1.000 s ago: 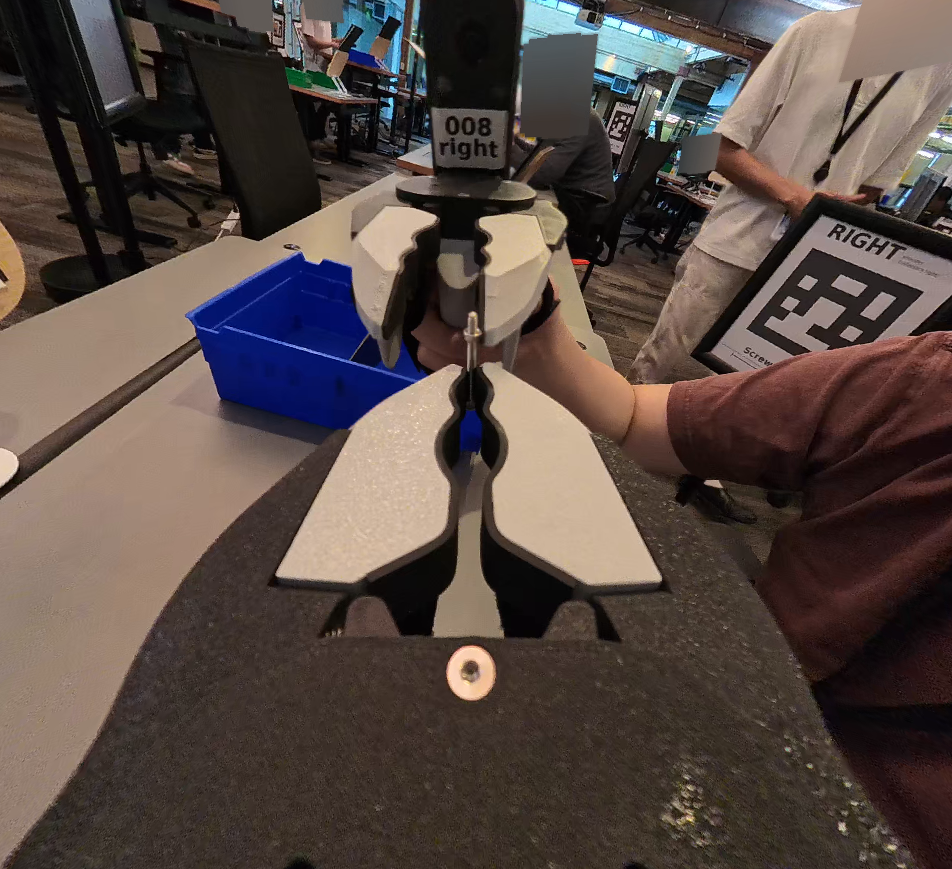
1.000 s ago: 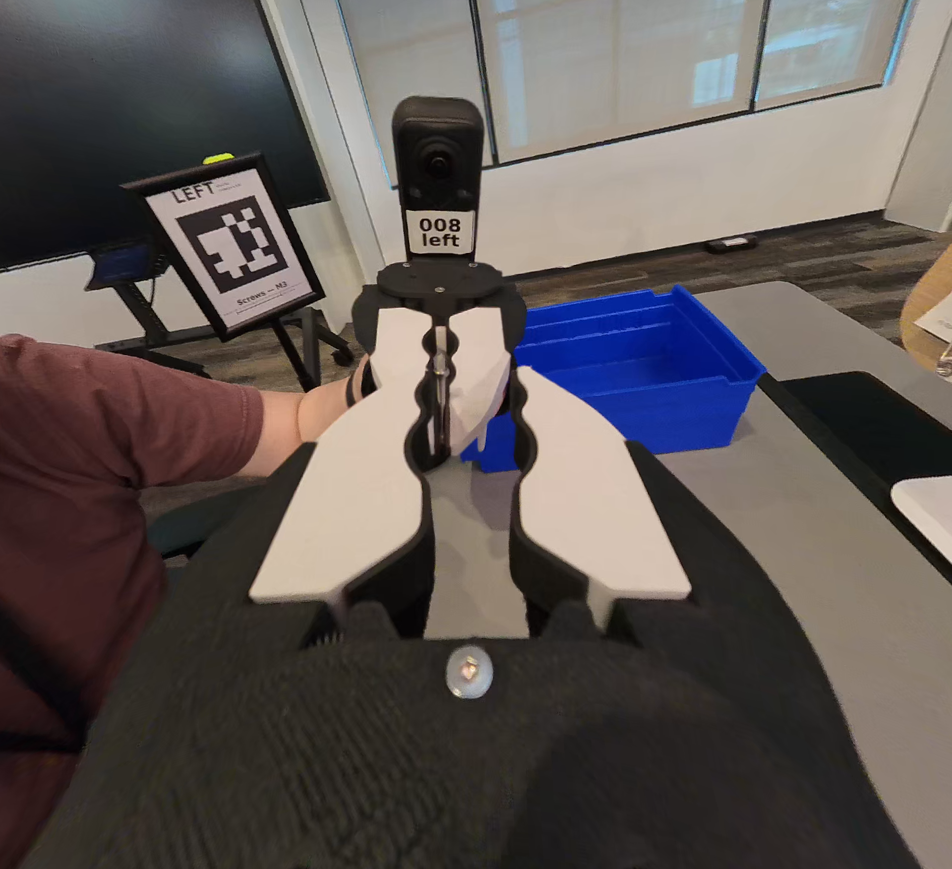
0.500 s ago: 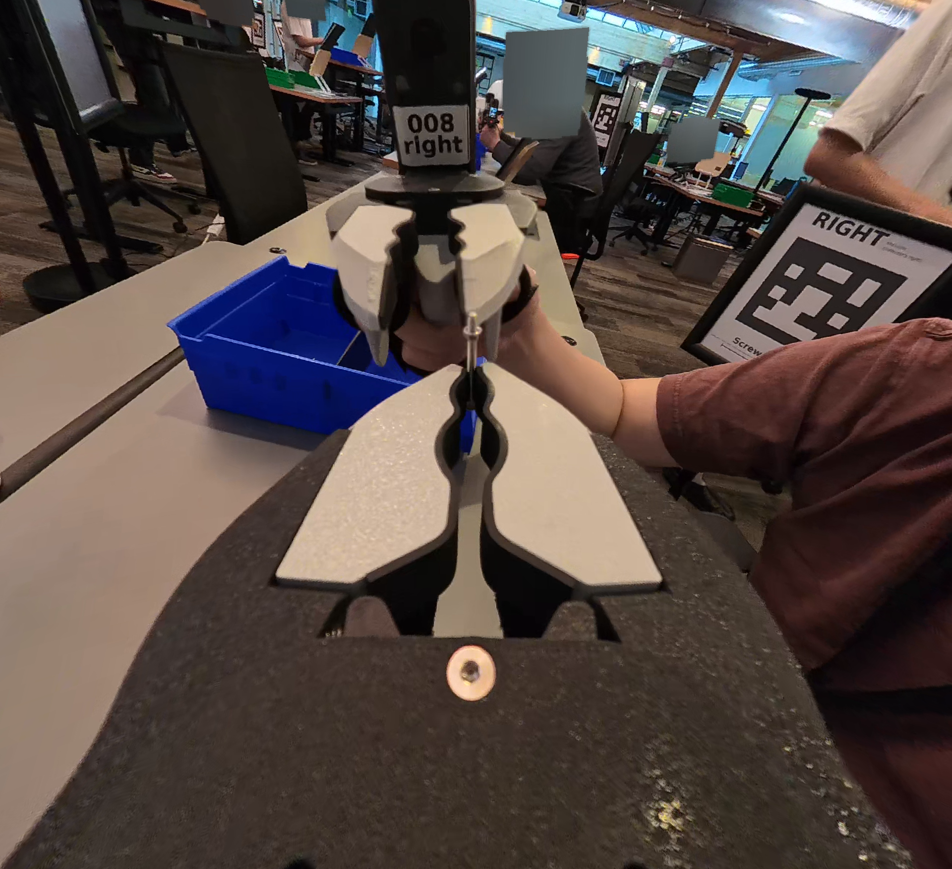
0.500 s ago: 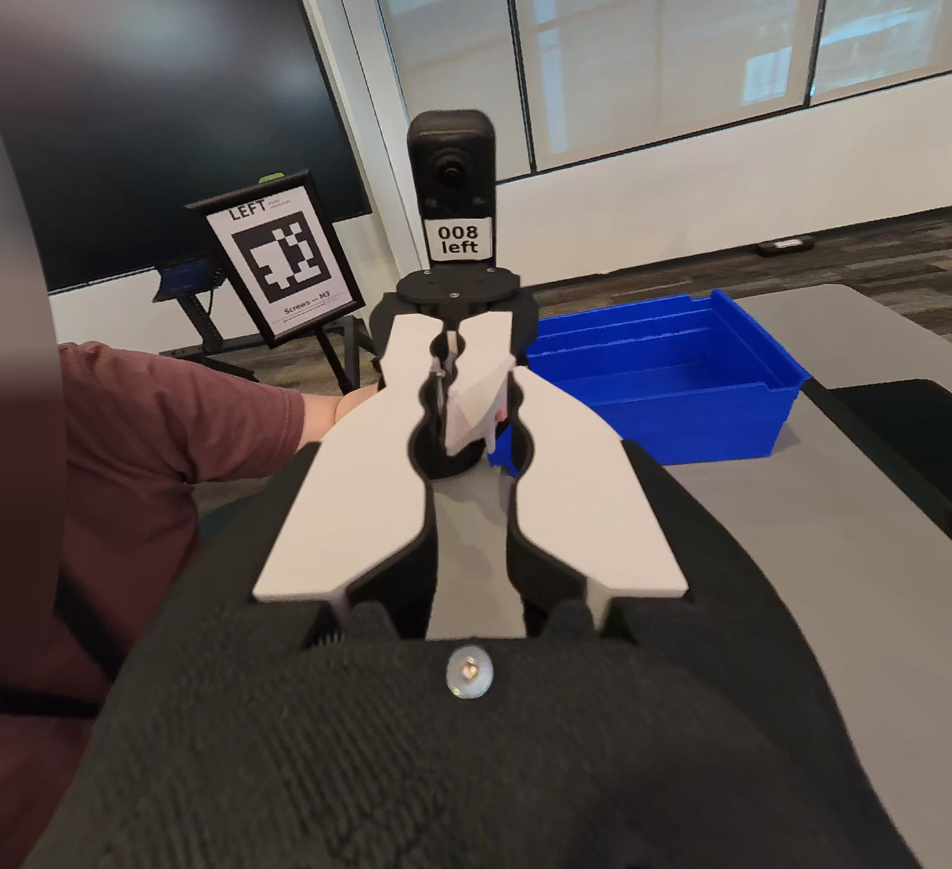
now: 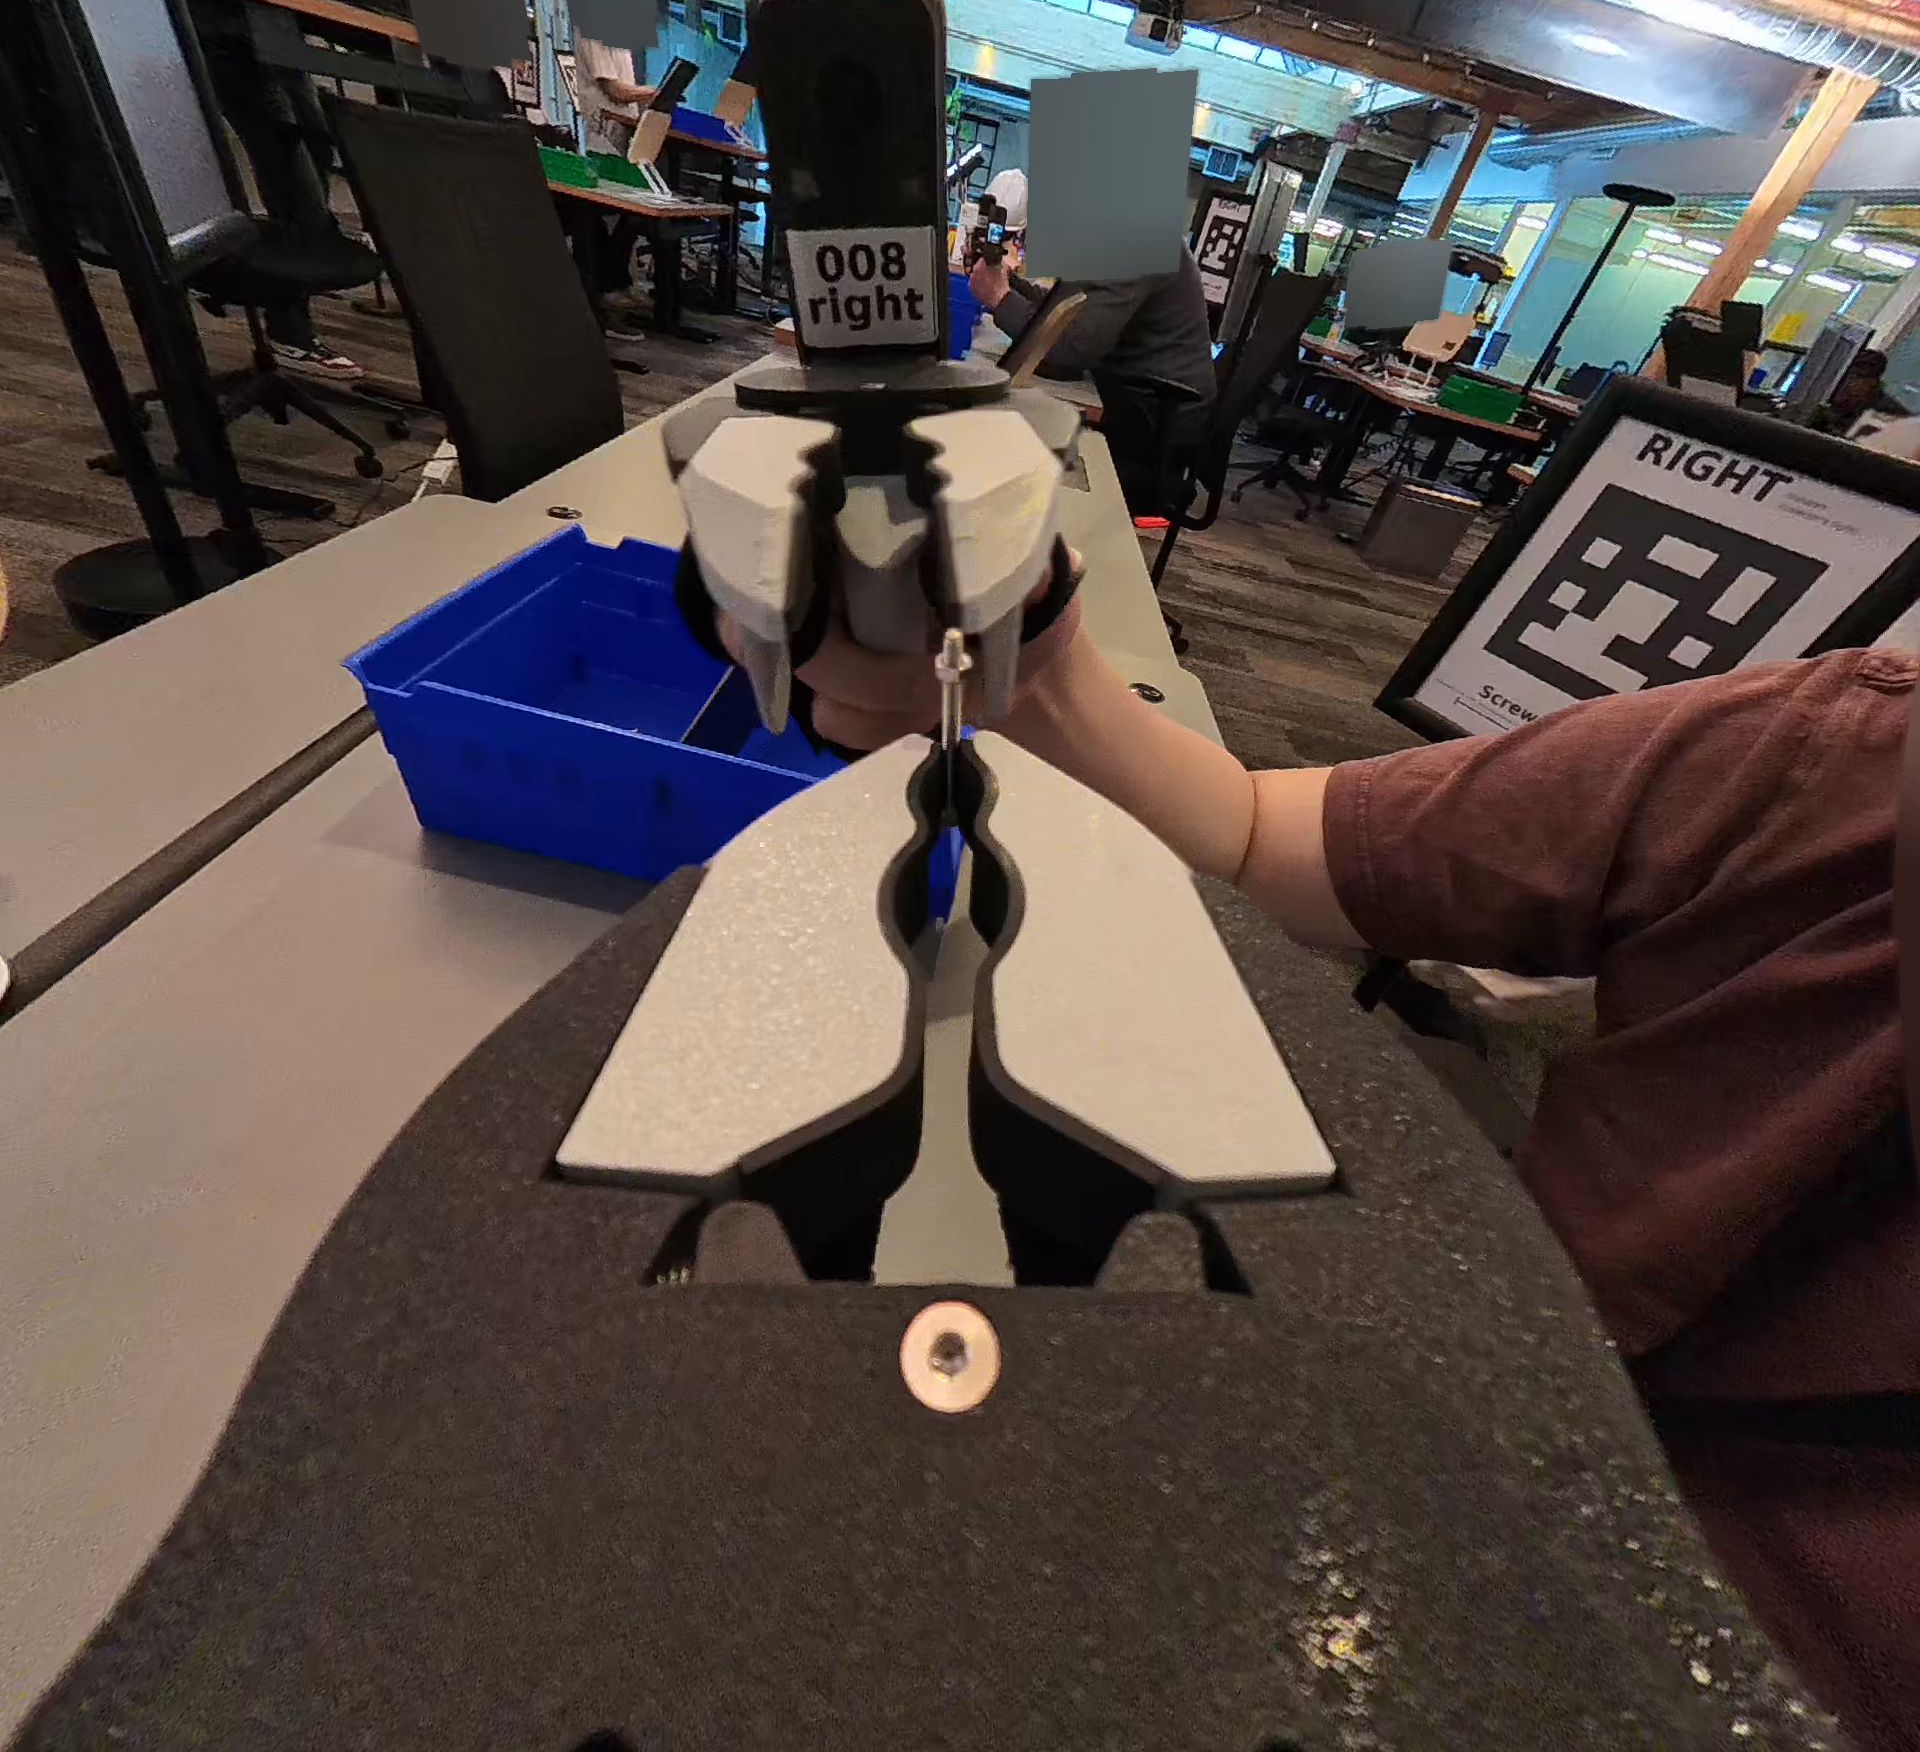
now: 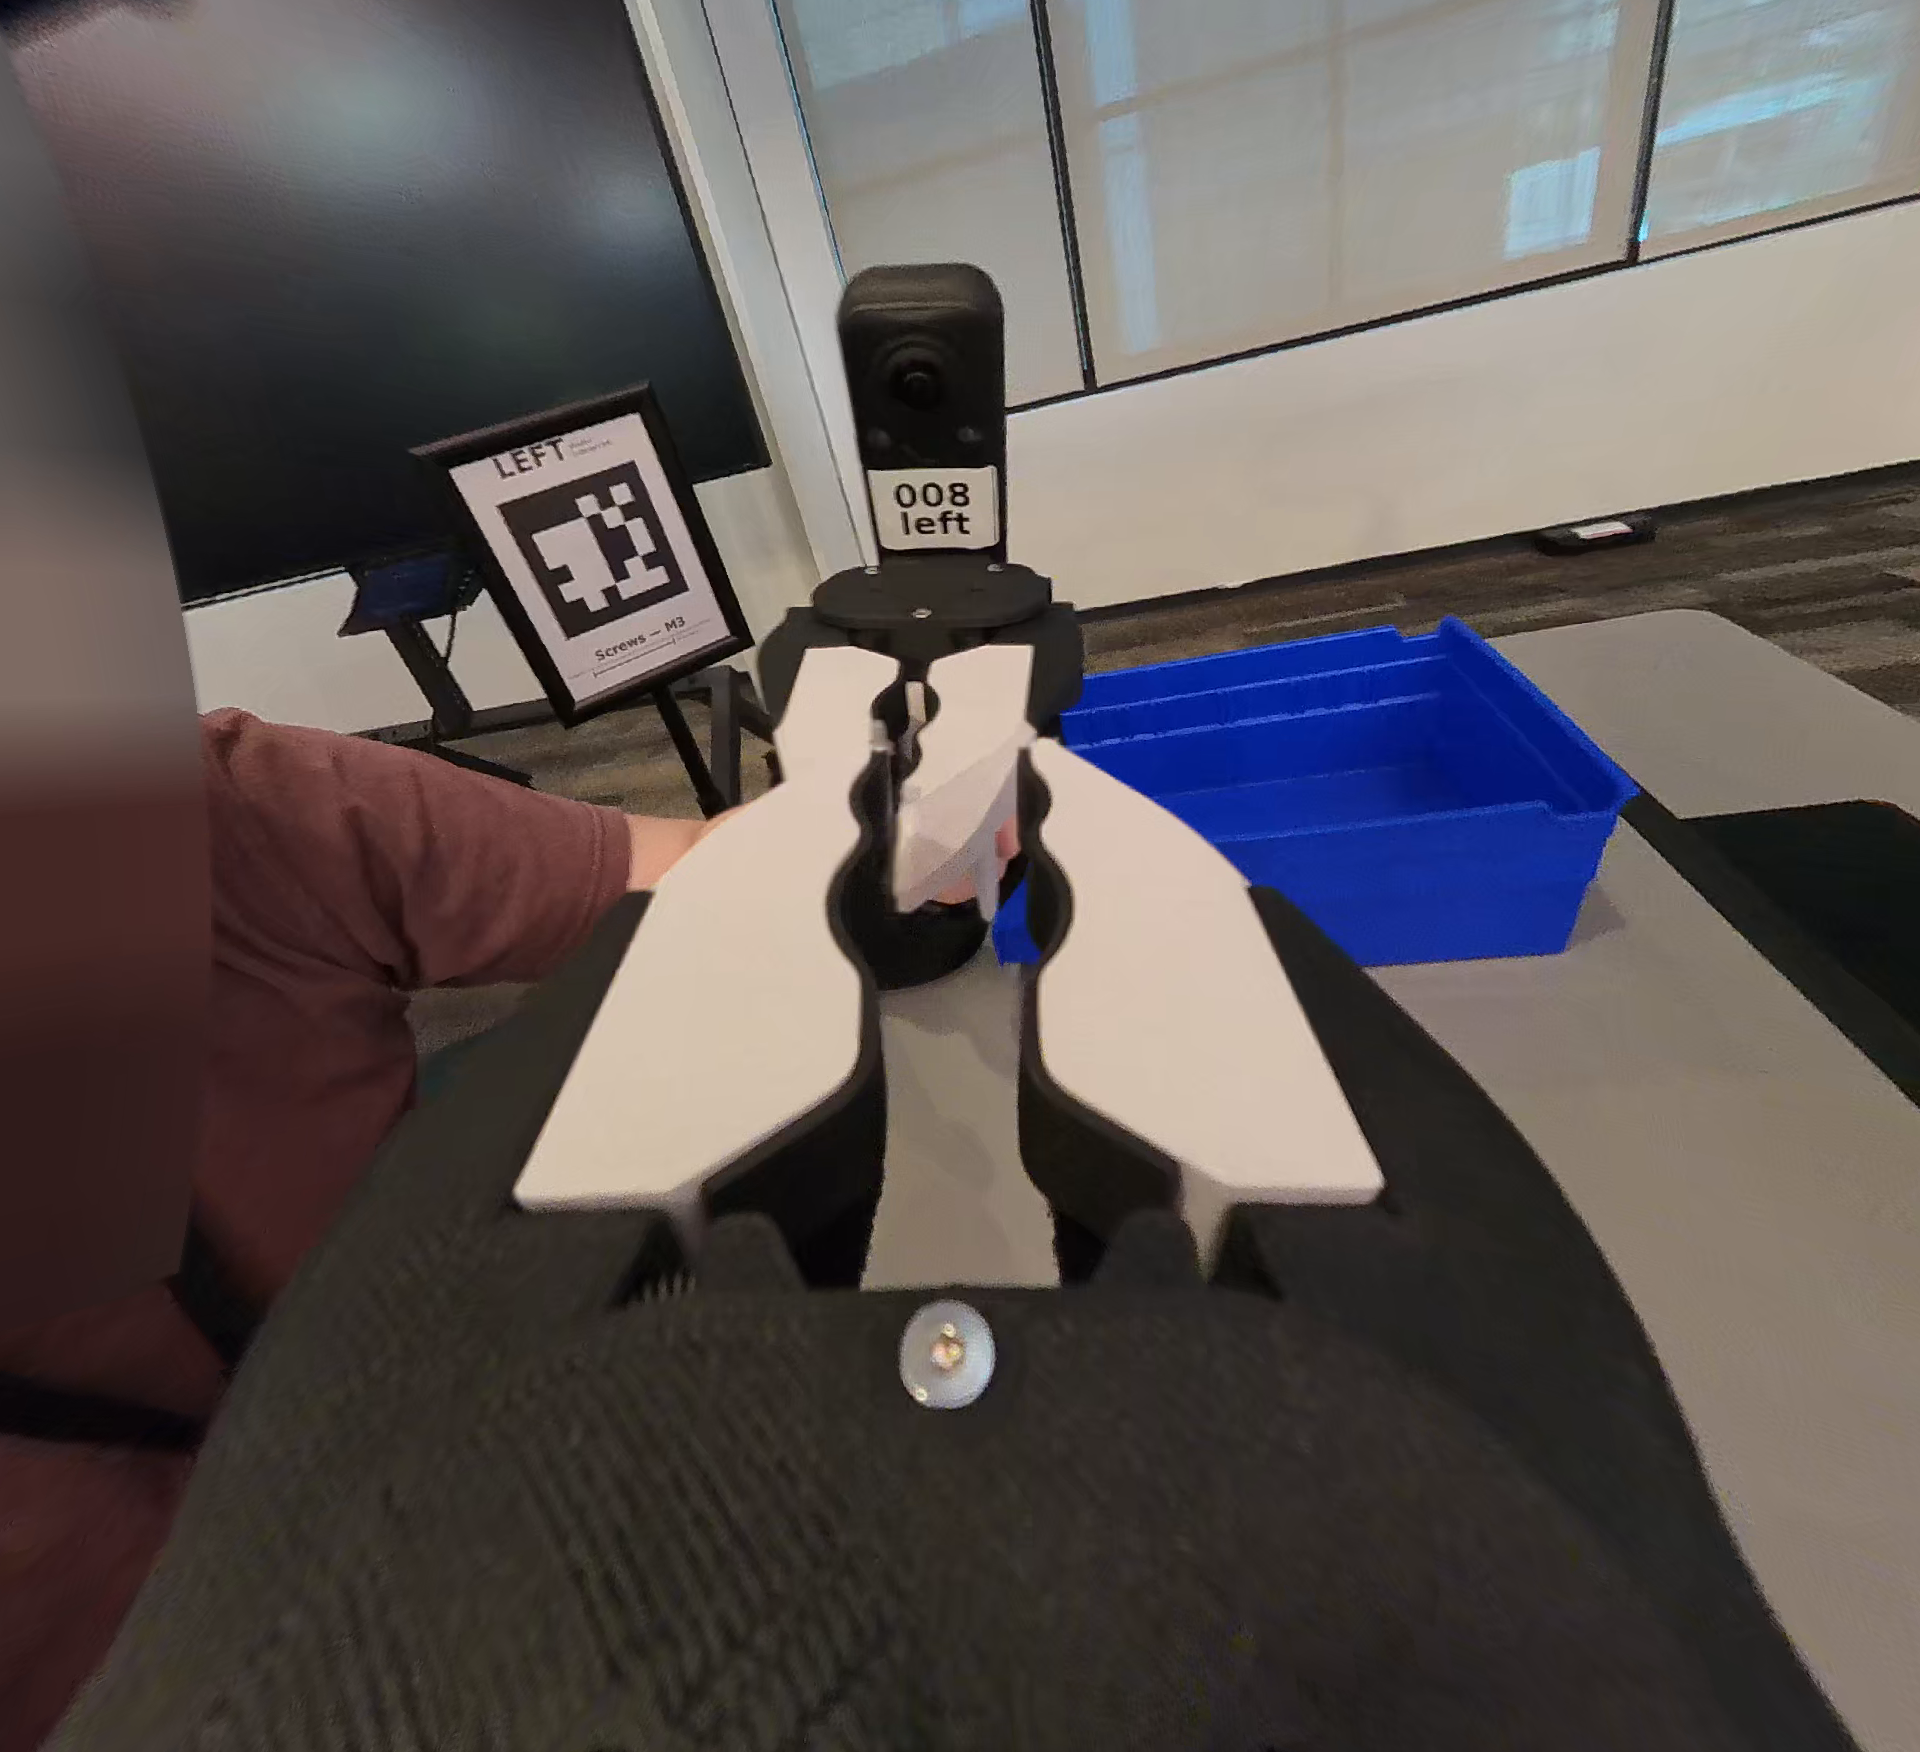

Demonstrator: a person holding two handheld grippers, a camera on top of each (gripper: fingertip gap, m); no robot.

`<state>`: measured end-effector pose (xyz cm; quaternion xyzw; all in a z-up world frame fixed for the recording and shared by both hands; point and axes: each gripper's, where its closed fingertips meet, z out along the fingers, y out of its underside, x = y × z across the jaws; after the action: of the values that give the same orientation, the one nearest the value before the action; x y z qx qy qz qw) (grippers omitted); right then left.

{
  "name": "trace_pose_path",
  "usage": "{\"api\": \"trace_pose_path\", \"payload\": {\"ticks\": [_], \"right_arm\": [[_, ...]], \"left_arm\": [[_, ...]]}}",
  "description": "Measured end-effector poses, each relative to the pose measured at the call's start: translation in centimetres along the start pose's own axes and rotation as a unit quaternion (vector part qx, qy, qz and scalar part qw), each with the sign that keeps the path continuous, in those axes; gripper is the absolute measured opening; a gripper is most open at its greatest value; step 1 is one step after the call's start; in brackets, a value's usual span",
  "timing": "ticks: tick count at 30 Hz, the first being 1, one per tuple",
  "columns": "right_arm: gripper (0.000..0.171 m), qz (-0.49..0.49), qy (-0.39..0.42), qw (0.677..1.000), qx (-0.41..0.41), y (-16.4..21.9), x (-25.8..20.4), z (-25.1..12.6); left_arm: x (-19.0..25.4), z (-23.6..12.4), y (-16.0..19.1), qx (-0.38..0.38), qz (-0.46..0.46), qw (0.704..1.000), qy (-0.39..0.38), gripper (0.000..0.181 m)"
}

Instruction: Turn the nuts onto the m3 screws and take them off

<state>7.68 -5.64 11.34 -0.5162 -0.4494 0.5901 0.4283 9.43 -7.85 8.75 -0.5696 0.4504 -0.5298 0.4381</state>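
Note:
My left gripper (image 5: 948, 757) is shut on a thin M3 screw (image 5: 948, 710) that sticks out past its fingertips, held above the table. A small nut (image 5: 952, 660) sits on the far end of the screw. My right gripper (image 5: 883, 694) faces it, held in a hand, with its jaws apart. One of its fingers (image 5: 1003, 663) is right beside the nut and the other stands well off to the left. In the right wrist view my right gripper (image 6: 940, 767) is open around the tip of the left gripper (image 6: 899, 767). The screw is hard to make out there.
A blue bin (image 5: 582, 767) stands on the grey table (image 5: 208, 1027) behind the grippers; it also shows in the right wrist view (image 6: 1351, 871). Framed marker signs on stands (image 5: 1662, 601) (image 6: 603, 559) stand beside the table. A black mat (image 6: 1818, 871) lies at the right. Chairs, desks and people are behind. Both grippers' tips are close together, under 4 cm apart.
The left gripper keeps its hold on the screw. The right gripper stays open and has shifted slightly around the screw tip. A person standing at the right has left the view.

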Motion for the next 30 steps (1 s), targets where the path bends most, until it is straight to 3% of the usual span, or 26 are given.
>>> {"api": "trace_pose_path", "payload": {"ticks": [8,14,20,25,30], "right_arm": [[0.034,-0.015,0.004,1.0,-0.024,1.0,-0.3,1.3],[0.029,0.012,-0.004,1.0,-0.004,0.6,0.3,0.5],[0.036,-0.017,0.001,1.0,-0.022,1.3,-0.5,1.9],[0.032,0.005,-0.001,1.0,-0.005,0.5,0.5,0.1],[0.033,0.001,-0.038,0.999,0.005,0.1,-1.2,0.7]], "left_arm": [[0.4,0.5,0.3,-0.009,0.005,1.0,0.005,0.002],[0.0,0.1,0.1,-0.003,0.001,1.0,-0.002,0.002],[0.5,0.6,0.5,-0.015,0.01,1.0,0.004,0.002],[0.3,0.1,0.0,-0.003,0.006,1.0,0.002,0.002],[0.5,0.3,0.2,-0.011,0.011,1.0,0.002,0.002]]}}
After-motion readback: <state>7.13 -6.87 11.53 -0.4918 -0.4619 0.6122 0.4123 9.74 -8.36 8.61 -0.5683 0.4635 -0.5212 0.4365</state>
